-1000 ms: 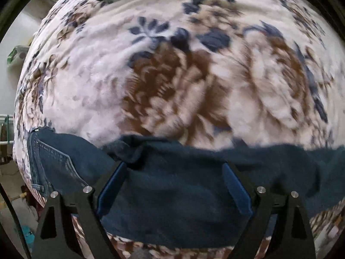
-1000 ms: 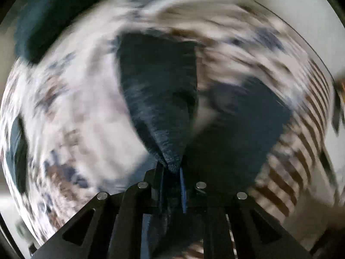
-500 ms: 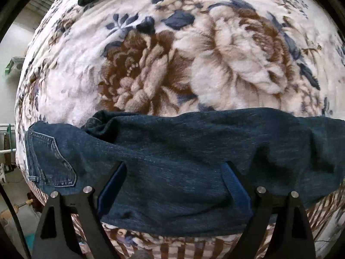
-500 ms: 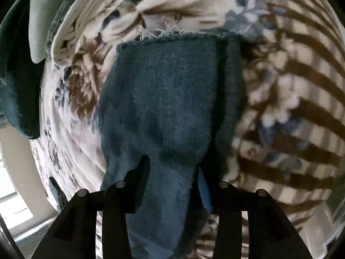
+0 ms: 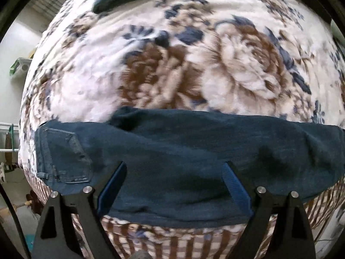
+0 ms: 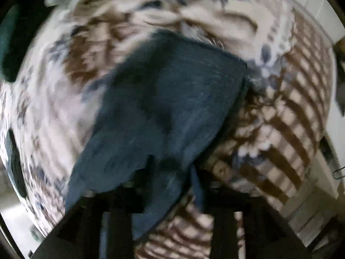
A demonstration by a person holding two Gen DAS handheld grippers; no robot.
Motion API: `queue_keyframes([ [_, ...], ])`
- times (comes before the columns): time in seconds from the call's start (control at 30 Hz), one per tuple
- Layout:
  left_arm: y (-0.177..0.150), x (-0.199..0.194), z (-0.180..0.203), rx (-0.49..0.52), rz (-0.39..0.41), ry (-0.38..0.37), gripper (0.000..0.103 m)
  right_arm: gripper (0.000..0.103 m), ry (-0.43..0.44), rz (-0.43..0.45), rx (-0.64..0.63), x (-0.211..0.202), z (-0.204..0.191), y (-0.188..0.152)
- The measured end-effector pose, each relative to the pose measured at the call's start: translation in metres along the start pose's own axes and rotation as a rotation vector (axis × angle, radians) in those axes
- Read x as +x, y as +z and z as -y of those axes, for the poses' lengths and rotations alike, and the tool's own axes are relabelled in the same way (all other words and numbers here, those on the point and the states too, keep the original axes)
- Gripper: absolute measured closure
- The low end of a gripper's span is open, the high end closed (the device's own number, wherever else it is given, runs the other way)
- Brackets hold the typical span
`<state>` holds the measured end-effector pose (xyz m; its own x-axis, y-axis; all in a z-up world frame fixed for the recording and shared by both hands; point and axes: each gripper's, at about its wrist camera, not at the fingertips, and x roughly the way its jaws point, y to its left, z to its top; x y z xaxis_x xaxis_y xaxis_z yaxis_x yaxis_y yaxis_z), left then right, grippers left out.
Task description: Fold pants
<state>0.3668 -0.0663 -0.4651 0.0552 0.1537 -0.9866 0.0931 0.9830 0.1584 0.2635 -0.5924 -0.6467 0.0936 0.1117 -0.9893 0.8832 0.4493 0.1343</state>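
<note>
One floral blanket [image 5: 226,69] across the bed, dark jeans [image 5: 194,151] lying flat along its striped edge, left gripper [image 5: 174,185] above them with jaws wide apart, right gripper [image 6: 172,172] with jaws part-open after just opening, pant leg [image 6: 163,108] loose between them.

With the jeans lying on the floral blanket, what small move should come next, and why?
Probably lift the right hand-held gripper clear: its jaws have just been opening and the jeans leg now lies across the blanket. The left hand-held gripper hangs open above them.

Matt dark denim pants [image 5: 172,151] on fuzzy, plush floral blanket [image 5: 194,64]
</note>
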Motion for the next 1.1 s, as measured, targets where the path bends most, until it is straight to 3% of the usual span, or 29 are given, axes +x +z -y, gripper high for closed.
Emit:
queue_keyframes([
  [0.03,-0.002,-0.002,-0.01,-0.013,0.01,0.005,0.013,0.055,0.004,0.01,-0.01,-0.008,-0.011,-0.01],
  [0.17,-0.013,-0.004,-0.066,-0.102,0.005,-0.011,0.013,0.055,0.05,-0.042,-0.059,-0.018,-0.055,-0.065],
  [0.27,-0.027,0.0,-0.124,-0.198,-0.011,-0.013,0.013,0.055,0.12,-0.113,-0.12,-0.013,-0.098,-0.132],
  [0.43,-0.057,0.022,-0.227,-0.313,-0.045,0.026,0.013,0.055,0.156,-0.264,-0.254,0.031,-0.169,-0.266],
  [0.53,-0.075,0.04,-0.282,-0.381,-0.067,0.037,0.013,0.055,0.183,-0.305,-0.197,0.064,-0.191,-0.315],
  [0.63,-0.088,0.067,-0.325,-0.473,-0.132,-0.012,0.013,0.055,0.178,-0.29,-0.118,0.089,-0.199,-0.334],
  [0.77,-0.091,0.102,-0.353,-0.57,-0.174,-0.164,0.013,0.059,0.212,-0.244,0.011,0.105,-0.192,-0.343],
  [0.93,-0.079,0.127,-0.356,-0.594,-0.169,-0.233,0.015,0.059,0.157,-0.251,-0.059,0.114,-0.204,-0.344],
  [1.0,-0.08,0.125,-0.357,-0.608,-0.119,-0.248,0.034,0.066,0.129,-0.234,-0.085,0.113,-0.209,-0.349],
  [1.03,-0.081,0.12,-0.355,-0.598,-0.097,-0.222,0.046,0.09,0.111,-0.217,-0.097,0.11,-0.213,-0.351],
  [1.07,-0.079,0.114,-0.356,-0.592,-0.073,-0.212,0.06,0.095,0.105,-0.2,-0.107,0.106,-0.214,-0.354],
  [1.1,-0.081,0.107,-0.355,-0.584,-0.052,-0.199,0.065,0.096,0.105,-0.186,-0.112,0.099,-0.215,-0.358],
])
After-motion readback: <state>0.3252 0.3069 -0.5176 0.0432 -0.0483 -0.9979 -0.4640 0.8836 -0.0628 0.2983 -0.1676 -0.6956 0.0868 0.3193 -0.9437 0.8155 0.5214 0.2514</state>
